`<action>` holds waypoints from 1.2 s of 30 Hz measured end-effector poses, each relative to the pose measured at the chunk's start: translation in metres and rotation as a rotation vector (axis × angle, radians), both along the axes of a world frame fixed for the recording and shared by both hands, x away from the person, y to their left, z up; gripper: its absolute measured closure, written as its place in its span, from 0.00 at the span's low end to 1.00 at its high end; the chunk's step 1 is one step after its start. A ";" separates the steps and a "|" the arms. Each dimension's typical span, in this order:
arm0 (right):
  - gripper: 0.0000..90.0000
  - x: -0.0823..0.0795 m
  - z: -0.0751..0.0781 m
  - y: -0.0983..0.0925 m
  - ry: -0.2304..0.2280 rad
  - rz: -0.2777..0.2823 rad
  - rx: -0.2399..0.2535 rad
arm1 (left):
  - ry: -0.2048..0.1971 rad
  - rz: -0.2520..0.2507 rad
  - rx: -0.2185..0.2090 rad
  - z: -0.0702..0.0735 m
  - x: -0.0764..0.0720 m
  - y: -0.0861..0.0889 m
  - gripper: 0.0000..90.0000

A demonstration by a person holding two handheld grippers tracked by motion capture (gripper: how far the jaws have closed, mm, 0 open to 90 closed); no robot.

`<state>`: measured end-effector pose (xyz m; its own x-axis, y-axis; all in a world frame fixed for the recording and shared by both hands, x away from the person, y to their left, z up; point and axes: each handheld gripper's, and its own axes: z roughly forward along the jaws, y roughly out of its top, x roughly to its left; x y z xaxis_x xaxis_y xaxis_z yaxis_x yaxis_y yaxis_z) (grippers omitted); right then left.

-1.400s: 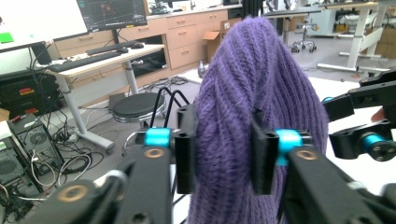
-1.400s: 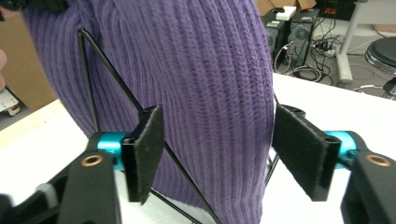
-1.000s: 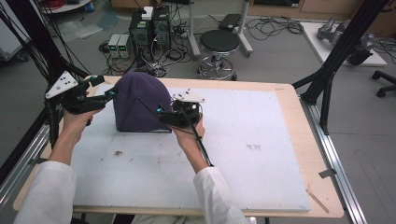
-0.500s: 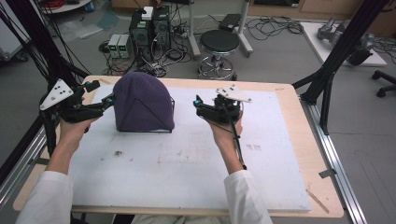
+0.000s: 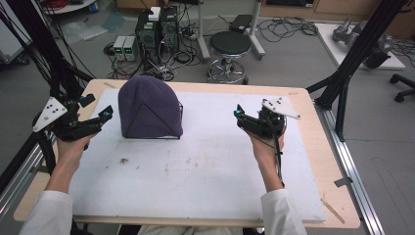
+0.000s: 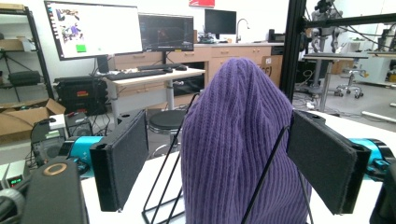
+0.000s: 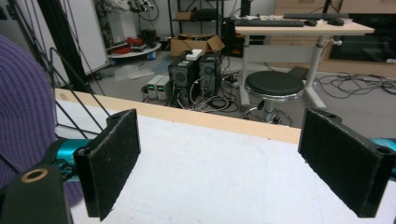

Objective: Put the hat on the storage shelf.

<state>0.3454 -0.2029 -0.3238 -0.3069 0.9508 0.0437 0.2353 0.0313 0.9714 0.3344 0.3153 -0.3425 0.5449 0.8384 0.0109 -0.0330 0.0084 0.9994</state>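
Note:
A purple knit beanie [image 5: 148, 107] sits stretched over a black wire stand [image 5: 180, 110] on the white mat [image 5: 205, 166], at the back left. My left gripper [image 5: 100, 115] is just left of the hat, open, its pads apart from the knit. In the left gripper view the beanie [image 6: 240, 144] rises between and beyond the two black pads [image 6: 122, 156], with the wire stand [image 6: 163, 179] showing below. My right gripper [image 5: 238, 115] hovers open over the mat's right part, well clear of the hat. The right gripper view catches the beanie [image 7: 23, 107] at its left edge.
The mat lies on a wooden table [image 5: 303, 98] with black frame posts [image 5: 352, 54] at the right and left. Behind the table stand a round stool [image 5: 230, 46], computer towers [image 5: 154, 29] and loose cables on the floor. Small brown stains [image 5: 122, 160] mark the mat.
Both grippers have let go of the beanie and drawn away from it: the right one far to the right, the left one a short way left. The hat stays on its stand.

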 end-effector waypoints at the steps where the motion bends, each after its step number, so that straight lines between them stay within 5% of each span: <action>1: 0.14 -0.001 0.000 -0.002 0.000 -0.002 0.001 | 0.005 0.000 -0.002 -0.002 -0.001 0.000 0.24; 6: 0.14 -0.008 -0.002 -0.015 0.005 -0.020 0.002 | 0.024 0.008 0.007 -0.010 -0.005 0.000 0.24; 10: 0.13 -0.016 -0.003 -0.024 0.005 -0.034 0.009 | 0.047 -0.007 -0.027 -0.016 -0.007 -0.001 0.24; 16: 0.13 -0.032 -0.010 -0.039 0.005 -0.052 -0.016 | 0.046 -0.003 -0.002 -0.023 -0.016 -0.002 0.23; 19: 0.13 -0.035 -0.014 -0.048 0.049 -0.069 0.001 | 0.054 0.010 -0.015 -0.027 -0.020 0.001 0.23; 25: 0.13 -0.042 -0.029 -0.060 0.069 -0.091 0.013 | 0.081 0.025 -0.023 -0.039 -0.027 0.004 0.23; 36: 0.13 -0.057 -0.056 -0.073 0.112 -0.106 0.001 | 0.067 0.031 -0.029 -0.053 -0.042 0.006 0.25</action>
